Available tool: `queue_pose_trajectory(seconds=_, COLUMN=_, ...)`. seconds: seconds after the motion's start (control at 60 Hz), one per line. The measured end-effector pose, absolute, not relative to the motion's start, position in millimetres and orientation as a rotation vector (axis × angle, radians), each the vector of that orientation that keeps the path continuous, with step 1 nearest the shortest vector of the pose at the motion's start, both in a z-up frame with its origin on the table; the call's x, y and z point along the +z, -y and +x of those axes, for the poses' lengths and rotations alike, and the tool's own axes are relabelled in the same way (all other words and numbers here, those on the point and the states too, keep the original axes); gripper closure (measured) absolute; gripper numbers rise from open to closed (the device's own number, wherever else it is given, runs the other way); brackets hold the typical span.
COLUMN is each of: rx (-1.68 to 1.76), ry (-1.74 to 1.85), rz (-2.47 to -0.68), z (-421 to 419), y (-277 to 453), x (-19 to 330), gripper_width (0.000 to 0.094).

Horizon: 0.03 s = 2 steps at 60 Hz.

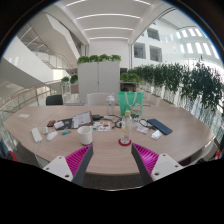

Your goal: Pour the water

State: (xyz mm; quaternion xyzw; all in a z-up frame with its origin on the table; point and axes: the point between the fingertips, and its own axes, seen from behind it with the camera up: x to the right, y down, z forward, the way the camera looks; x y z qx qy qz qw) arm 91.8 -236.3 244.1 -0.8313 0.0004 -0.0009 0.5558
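Observation:
A clear water bottle [126,126] stands upright on a red coaster [125,141] on the long wooden table [110,160], just ahead of and between my fingers. A white cup [86,134] stands to the left of the bottle. My gripper [112,158] is open and empty; its pink pads [80,157] sit wide apart over the near table edge, short of the bottle.
A teal bag [131,101] stands behind the bottle. Books and small items [68,124] lie at the left, a dark tablet [160,126] and cables at the right. Chairs, a cabinet [98,74] and green plants [185,85] lie beyond the table.

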Motion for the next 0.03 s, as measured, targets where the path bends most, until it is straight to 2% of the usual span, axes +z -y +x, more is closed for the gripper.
queue_pose_trajectory(seconds=0.033, rx=-0.009, ry=-0.004, rz=-1.969, z=90.0, y=246.2, x=247.8, gripper_width=0.0092)
